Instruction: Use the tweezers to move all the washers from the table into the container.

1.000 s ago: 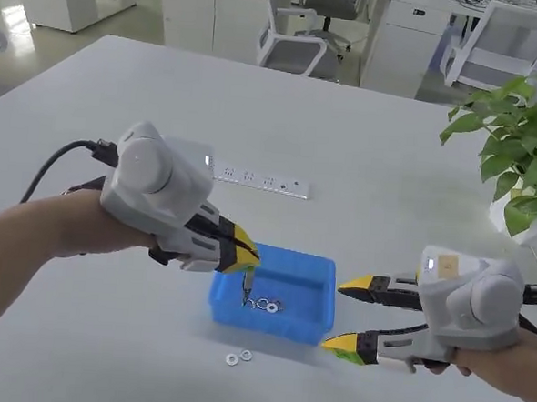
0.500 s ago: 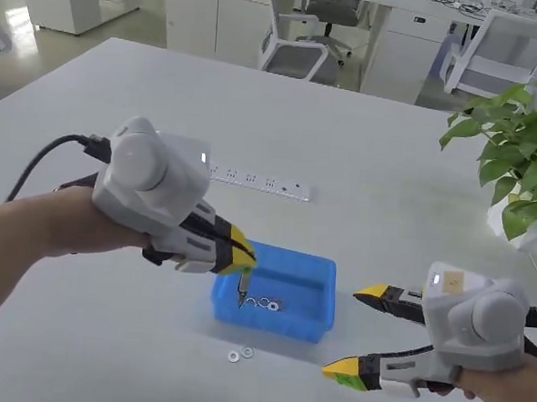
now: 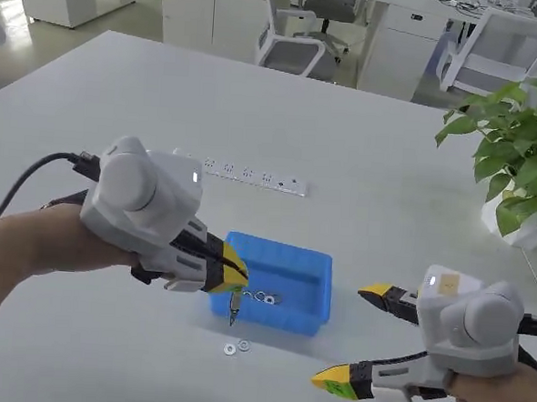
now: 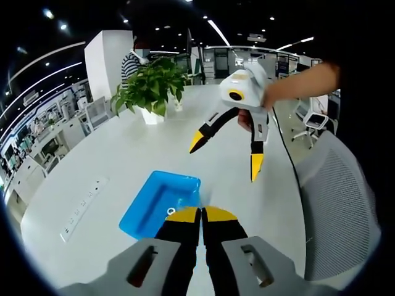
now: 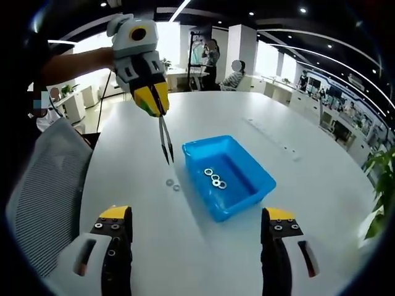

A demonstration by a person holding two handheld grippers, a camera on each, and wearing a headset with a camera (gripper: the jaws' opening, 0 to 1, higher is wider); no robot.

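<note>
My left gripper (image 3: 235,270) is shut on thin metal tweezers (image 3: 234,306), whose tips hang just over the near rim of the blue container (image 3: 309,276). Several washers (image 3: 262,298) lie in the container, and two washers (image 3: 237,348) lie on the table in front of it. In the right gripper view the tweezers (image 5: 165,145) point down beside those two washers (image 5: 173,185), left of the container (image 5: 247,185). My right gripper (image 3: 351,338) stands open and empty, to the right of the container. The left gripper view shows the container (image 4: 154,203) beyond its shut jaws.
A white power strip (image 3: 238,174) lies on the table behind the container. A potted plant (image 3: 518,152) stands at the right edge. Office chairs (image 3: 297,39) and desks stand beyond the far edge. A mesh chair (image 5: 43,203) sits on the near side.
The left gripper has drawn the tweezers back out of the container, so the tips now hang at its near rim. The right gripper has pulled back toward me, away from the container.
</note>
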